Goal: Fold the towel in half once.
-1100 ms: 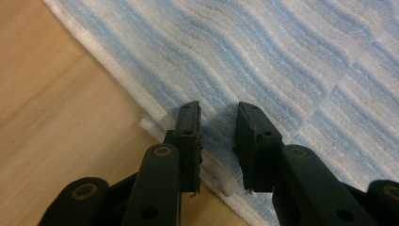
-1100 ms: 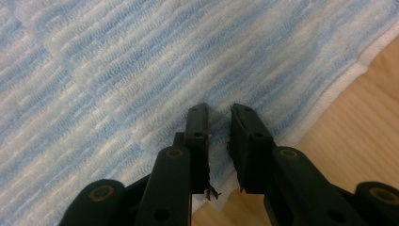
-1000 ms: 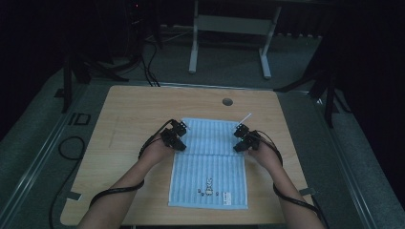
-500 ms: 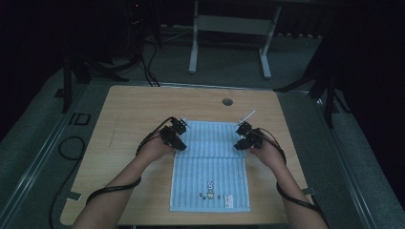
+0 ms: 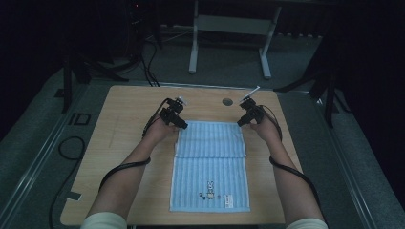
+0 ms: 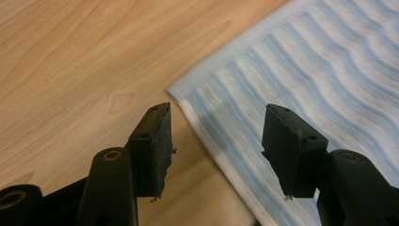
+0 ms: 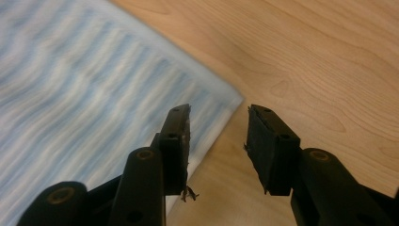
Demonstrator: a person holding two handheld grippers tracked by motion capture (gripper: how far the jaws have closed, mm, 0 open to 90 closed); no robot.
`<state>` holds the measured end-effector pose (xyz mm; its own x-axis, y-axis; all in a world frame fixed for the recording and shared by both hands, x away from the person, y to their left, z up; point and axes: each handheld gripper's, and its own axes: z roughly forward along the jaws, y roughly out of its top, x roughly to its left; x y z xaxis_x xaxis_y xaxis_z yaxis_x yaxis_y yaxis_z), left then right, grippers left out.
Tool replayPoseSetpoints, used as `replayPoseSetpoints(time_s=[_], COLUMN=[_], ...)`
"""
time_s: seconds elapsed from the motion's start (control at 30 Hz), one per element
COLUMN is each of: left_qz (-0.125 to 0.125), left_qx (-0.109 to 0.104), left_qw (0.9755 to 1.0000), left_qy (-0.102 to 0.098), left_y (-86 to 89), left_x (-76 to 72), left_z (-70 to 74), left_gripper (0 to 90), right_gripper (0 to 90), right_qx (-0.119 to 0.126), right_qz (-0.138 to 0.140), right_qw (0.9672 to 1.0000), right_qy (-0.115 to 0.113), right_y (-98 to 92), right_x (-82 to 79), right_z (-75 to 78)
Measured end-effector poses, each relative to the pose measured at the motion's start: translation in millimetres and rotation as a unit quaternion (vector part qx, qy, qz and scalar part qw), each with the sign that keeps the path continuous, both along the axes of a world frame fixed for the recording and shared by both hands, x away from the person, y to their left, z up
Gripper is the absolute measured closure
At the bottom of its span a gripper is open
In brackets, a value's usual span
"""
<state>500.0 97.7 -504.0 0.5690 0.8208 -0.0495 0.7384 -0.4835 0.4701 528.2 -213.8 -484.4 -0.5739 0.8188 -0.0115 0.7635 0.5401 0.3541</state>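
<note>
Now both claws have just let go: the left claw and right claw have been opening their jaws and stand half spread with nothing between them, each hovering just above a far corner of the blue striped towel. Compared with a second ago, the towel lies unfolded toward the far side of the table, flat beneath and between the claws, so I judge the spreading step done.
</note>
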Motion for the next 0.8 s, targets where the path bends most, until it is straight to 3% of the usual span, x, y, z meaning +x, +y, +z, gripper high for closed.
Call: replayPoseSetpoints(time_s=[0.17,0.3,0.33,0.43,0.53,0.63,0.73,0.8], left_qz=[0.013,0.016,0.016,0.017,0.005,0.003,-0.009,-0.018], left_qx=[-0.013,-0.002,0.005,-0.009,-0.006,0.000,0.001,-0.008], left_qw=[0.9997,0.9997,0.9997,0.9997,0.9997,0.9999,0.9999,0.9995], left_qy=[0.015,0.015,0.018,0.016,0.023,0.014,0.015,0.024], left_y=[1.6,2.5,1.7,0.8,-3.8,-7.9,-11.4,-13.3], left_x=[13.5,21.3,22.9,24.2,25.2,23.4,20.4,19.1], left_z=[-12.0,-18.7,-20.7,-21.6,-25.3,-26.7,-25.5,-25.0], left_gripper=[42.0,42.0,42.0,42.3,43.2,44.8,55.8,72.8], right_gripper=[51.7,53.1,53.8,56.7,60.9,68.9,80.9,83.4], right_qx=[0.001,-0.010,-0.014,-0.015,-0.014,-0.013,-0.014,-0.021], right_qz=[-0.025,-0.029,-0.027,-0.026,-0.022,-0.017,-0.008,-0.006], right_qw=[0.9995,0.9993,0.9993,0.9992,0.9992,0.9993,0.9993,0.9996], right_qy=[0.019,0.023,0.023,0.027,0.030,0.029,0.032,0.021], right_y=[3.8,6.9,7.7,9.2,11.5,13.0,14.8,16.7], right_x=[14.3,18.0,18.3,18.9,18.6,16.7,15.3,13.7], right_z=[-18.1,-26.7,-28.4,-32.8,-35.9,-35.5,-35.0,-35.0])
